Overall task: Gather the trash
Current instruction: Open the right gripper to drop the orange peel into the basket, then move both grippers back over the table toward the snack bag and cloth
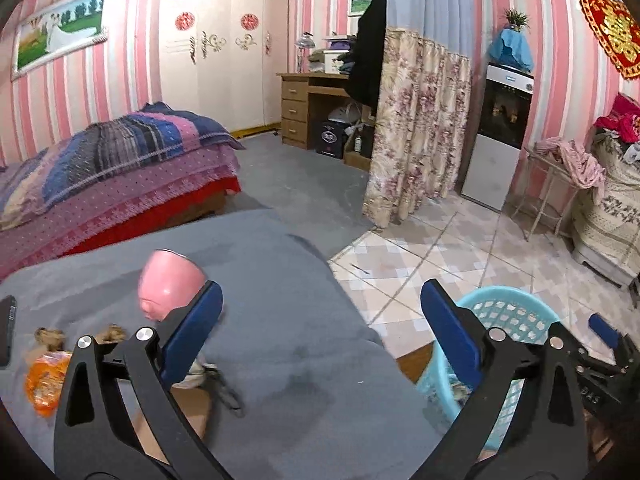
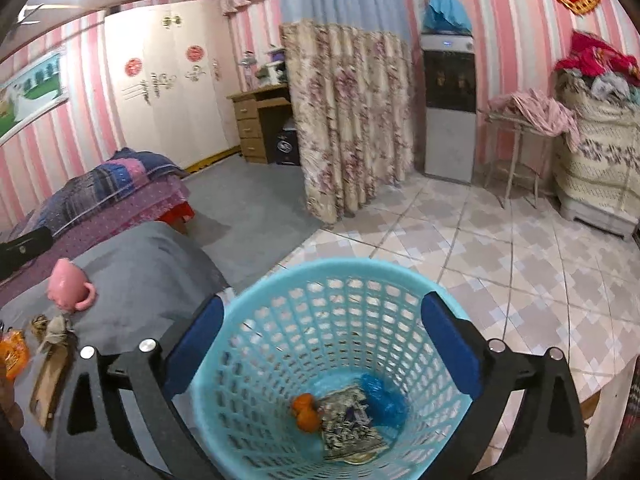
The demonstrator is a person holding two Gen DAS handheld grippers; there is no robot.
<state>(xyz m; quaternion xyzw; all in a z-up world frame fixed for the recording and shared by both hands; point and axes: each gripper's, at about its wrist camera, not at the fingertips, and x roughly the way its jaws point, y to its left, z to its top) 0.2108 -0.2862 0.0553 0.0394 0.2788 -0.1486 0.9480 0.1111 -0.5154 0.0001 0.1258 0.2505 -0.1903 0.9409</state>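
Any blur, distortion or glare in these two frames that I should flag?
Left wrist view: strong fisheye bending of the walls, dark vignette at the corners, motion smear on the pink cup and the items by the left gripper. Right wrist view: same distortion, overexposed ceiling patch at top left, slight softness throughout; the blue basket and the trash inside stay readable.

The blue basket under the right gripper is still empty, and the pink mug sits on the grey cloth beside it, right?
Not quite: the blue basket is not empty. The right wrist view shows an orange piece, a printed wrapper and a blue bag on its bottom. The rest holds: the right gripper is above it, and the pink mug sits on the grey cloth beside it.
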